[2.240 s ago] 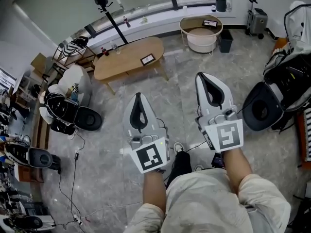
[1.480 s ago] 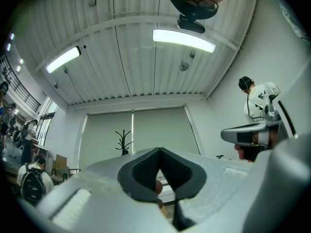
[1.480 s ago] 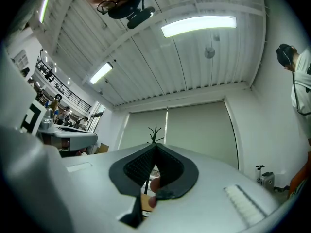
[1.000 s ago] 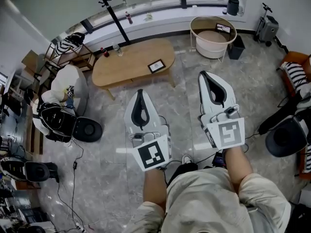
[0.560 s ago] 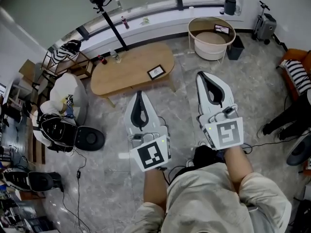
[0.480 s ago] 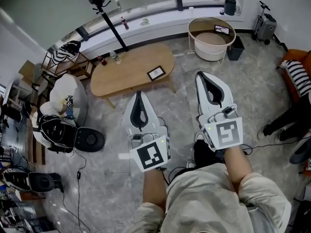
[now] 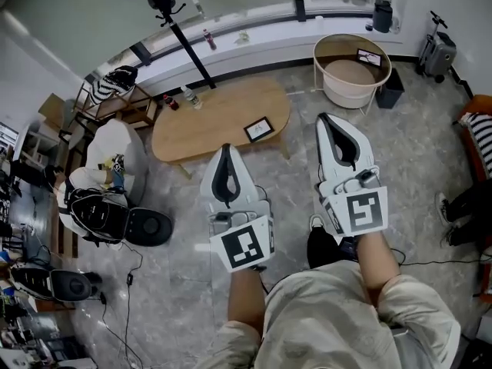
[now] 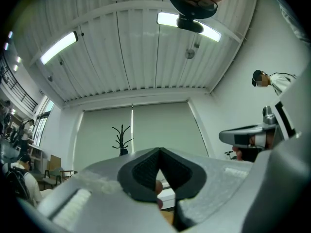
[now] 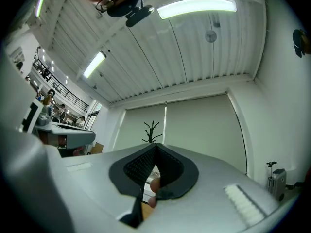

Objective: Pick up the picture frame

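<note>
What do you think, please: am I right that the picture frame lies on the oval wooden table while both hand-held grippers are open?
Not open: the left hand-held gripper and right hand-held gripper are shut, as both gripper views show. The picture frame is on the oval wooden table.

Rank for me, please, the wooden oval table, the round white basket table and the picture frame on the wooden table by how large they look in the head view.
1. wooden oval table
2. round white basket table, though it stands farther off
3. picture frame, clearly smallest
</note>
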`<state>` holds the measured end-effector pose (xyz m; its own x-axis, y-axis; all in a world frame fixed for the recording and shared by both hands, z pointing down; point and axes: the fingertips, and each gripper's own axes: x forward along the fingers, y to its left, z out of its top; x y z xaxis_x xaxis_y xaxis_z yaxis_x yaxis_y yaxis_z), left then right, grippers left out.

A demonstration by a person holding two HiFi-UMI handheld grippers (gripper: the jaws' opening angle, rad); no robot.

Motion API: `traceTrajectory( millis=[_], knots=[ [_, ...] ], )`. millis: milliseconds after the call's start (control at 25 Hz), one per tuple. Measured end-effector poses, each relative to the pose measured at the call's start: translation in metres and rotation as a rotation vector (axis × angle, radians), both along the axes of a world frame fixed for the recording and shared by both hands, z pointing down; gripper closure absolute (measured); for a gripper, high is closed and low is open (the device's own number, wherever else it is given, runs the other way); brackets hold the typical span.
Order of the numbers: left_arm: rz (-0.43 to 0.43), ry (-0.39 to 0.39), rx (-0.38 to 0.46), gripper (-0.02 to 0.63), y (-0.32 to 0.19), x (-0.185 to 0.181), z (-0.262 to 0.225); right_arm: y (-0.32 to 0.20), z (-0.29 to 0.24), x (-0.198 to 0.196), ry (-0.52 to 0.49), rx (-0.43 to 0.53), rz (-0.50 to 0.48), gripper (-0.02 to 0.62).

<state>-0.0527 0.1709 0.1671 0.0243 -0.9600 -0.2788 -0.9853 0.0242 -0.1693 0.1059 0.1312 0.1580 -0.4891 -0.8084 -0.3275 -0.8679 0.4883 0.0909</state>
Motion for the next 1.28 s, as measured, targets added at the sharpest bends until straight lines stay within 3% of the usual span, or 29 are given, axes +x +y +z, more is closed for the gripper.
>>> traceTrajectory(
  millis=[680, 1280],
  knots=[
    [-0.025, -0.003, -0.033, 0.603, -0.169, 0.013, 0.003, -0.173, 0.005, 0.013, 0.000, -0.020, -0.017, 0.594],
    [-0.064, -0.012, -0.050, 0.603, -0.246, 0.016, 0.013, -0.255, 0.017, 0.012, -0.013, -0.037, -0.062, 0.594]
  ],
)
